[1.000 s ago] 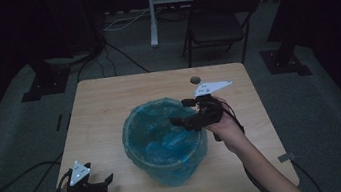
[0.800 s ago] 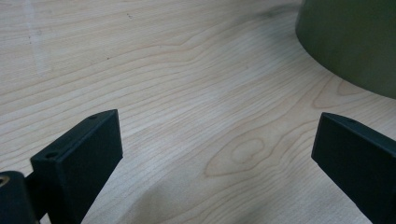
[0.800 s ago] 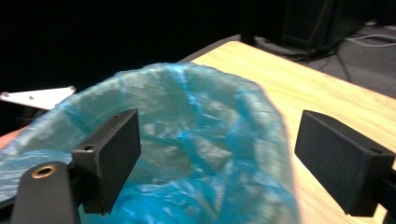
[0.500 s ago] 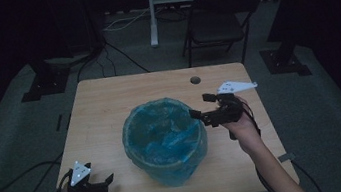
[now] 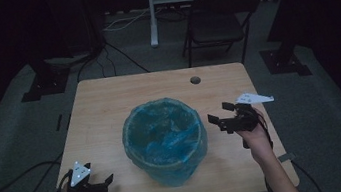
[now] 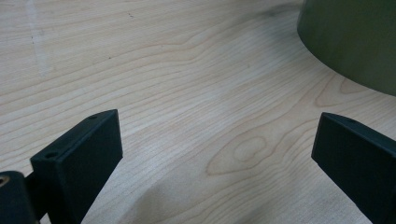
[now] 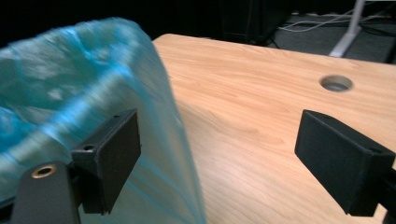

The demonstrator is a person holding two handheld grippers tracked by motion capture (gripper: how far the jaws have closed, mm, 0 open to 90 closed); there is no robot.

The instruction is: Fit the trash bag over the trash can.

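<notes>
A round bin lined with a blue plastic bag [image 5: 164,139] stands in the middle of the wooden table [image 5: 110,109]. My right gripper [image 5: 217,113] hovers open just right of the bin, jaws pointing toward it and empty. In the right gripper view the blue bag [image 7: 79,116] is at the left, beside my right gripper [image 7: 219,158]. My left gripper [image 5: 106,183] rests open near the table's front left corner. In the left gripper view the bin's dark wall [image 6: 355,42] stands at the upper right, and my left gripper [image 6: 215,154] has bare wood between its jaws.
A round cable hole [image 5: 195,80] sits in the table's far right part, also seen as the cable hole [image 7: 336,83] in the right gripper view. A folding chair [image 5: 216,24] and stand legs are on the floor behind the table. Cables trail on the floor at left.
My right gripper has moved from over the bin's right rim out to the right and down toward the table. The left gripper has stayed put.
</notes>
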